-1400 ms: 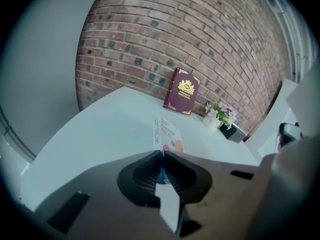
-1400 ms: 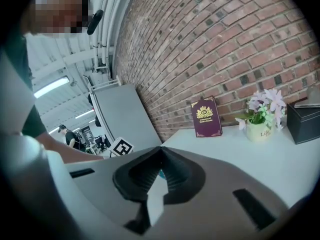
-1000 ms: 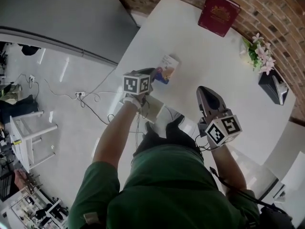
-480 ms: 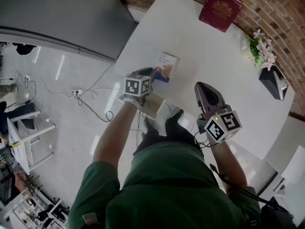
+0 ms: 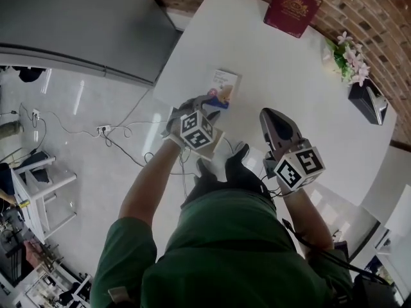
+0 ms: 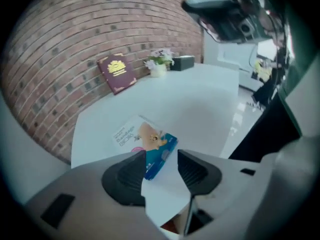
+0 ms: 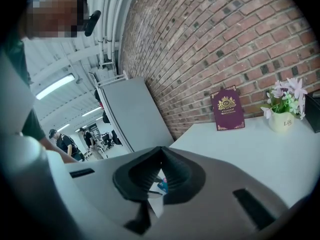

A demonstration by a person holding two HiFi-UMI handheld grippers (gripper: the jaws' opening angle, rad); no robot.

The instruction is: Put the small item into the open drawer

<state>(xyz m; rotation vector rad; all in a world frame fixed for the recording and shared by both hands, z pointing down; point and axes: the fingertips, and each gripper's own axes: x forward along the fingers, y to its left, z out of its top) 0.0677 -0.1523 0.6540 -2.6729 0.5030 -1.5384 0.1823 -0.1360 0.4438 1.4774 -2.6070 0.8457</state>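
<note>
1. Two grippers, head view: left gripper (image 5: 204, 102) over the table's (image 5: 289, 76) near edge, box (image 5: 223, 87) just past its tips, long axis pointing away from that edge. Right gripper (image 5: 268, 114) farther along the edge; left is nearer. Drawer (image 5: 217, 143) under that edge.
2. Left gripper view: jaws have just been opening, now spread, nothing pinched; box's (image 6: 145, 146) blue end straight ahead on the table.
3. Right gripper view: jaws pressed together, empty.

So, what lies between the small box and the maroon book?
Only bare white tabletop separates the small box from the maroon book, as the head view shows.
</note>
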